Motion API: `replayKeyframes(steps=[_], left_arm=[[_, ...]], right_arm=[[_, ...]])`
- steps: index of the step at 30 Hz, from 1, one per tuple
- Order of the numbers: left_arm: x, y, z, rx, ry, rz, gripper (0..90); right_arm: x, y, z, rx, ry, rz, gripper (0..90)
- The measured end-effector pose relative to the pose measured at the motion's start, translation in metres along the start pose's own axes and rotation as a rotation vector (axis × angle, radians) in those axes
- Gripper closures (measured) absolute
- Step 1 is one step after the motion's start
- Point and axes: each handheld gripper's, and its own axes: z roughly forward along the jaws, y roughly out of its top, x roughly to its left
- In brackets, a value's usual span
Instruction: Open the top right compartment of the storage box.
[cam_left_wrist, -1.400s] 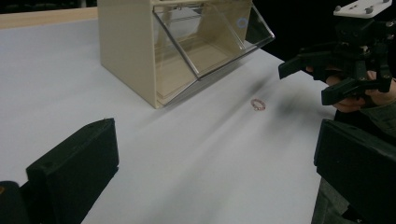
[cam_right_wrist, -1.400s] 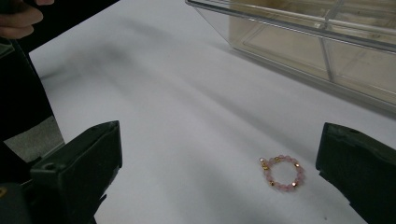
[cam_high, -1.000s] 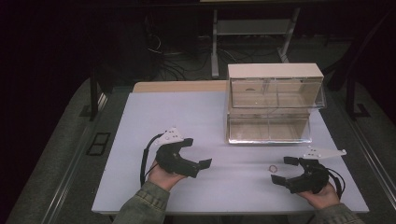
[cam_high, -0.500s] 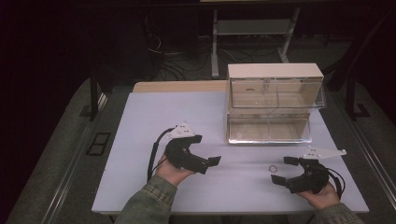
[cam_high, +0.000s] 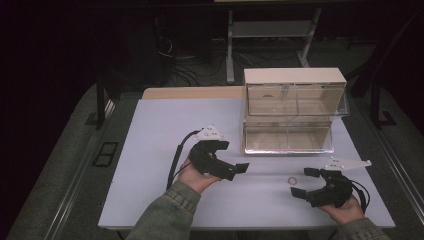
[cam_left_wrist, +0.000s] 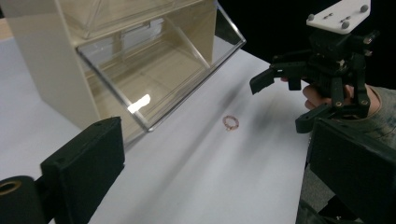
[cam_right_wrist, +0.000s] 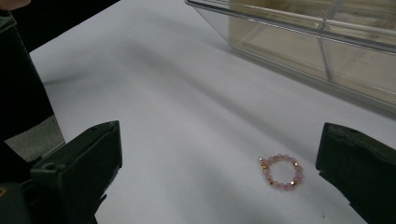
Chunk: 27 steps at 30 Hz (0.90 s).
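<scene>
While both black two-jaw grippers rest low over the white table top (cam_high: 165, 125), a small ring of pink beads with gold spacers (cam_high: 292, 179) lies flat on that surface in the lower right part of the high view. The bead ring sits just in front of the right gripper (cam_high: 306, 182), whose jaws stand wide apart and hold nothing; one jaw lies above the ring in the frame and one below and to its right. In the right gripper view, the bead ring (cam_right_wrist: 279, 171) appears at lower centre-right, between the two jaws but nearer the right-hand one, touching neither.

The left gripper (cam_high: 239, 170) sits at centre frame in the high view, well apart from the ring, jaws pointing toward the right side of the frame. Its jaws are also spread and empty, as the left gripper view confirms; there the bead ring (cam_left_wrist: 230, 122) lies at mid-frame, with the right gripper (cam_left_wrist: 285, 100) beyond it at upper right.

A two-tier clear plastic drawer cabinet with a beige shell (cam_high: 295, 107) stands at upper right of the table. Its lower clear drawer (cam_high: 287, 140) is pulled out toward the person.
</scene>
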Motion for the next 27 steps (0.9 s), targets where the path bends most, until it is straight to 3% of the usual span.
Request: replayKeyframes(steps=[7, 22, 27], left_arm=[[-0.006, 0.015, 0.008, 0.013, -0.019, 0.024, 10.8], [-0.011, 0.035, 0.022, 0.006, -0.047, 0.028, 29.4], [-0.012, 0.041, 0.029, 0.026, -0.052, 0.034, 35.4]], right_arm=[[0.0, 0.0, 0.0, -0.005, 0.001, 0.002, 0.0], [0.0, 0.0, -0.001, 0.0, 0.0, -0.004, 0.0], [-0.001, 0.0, -0.001, 0.002, -0.001, -0.006, 0.0]])
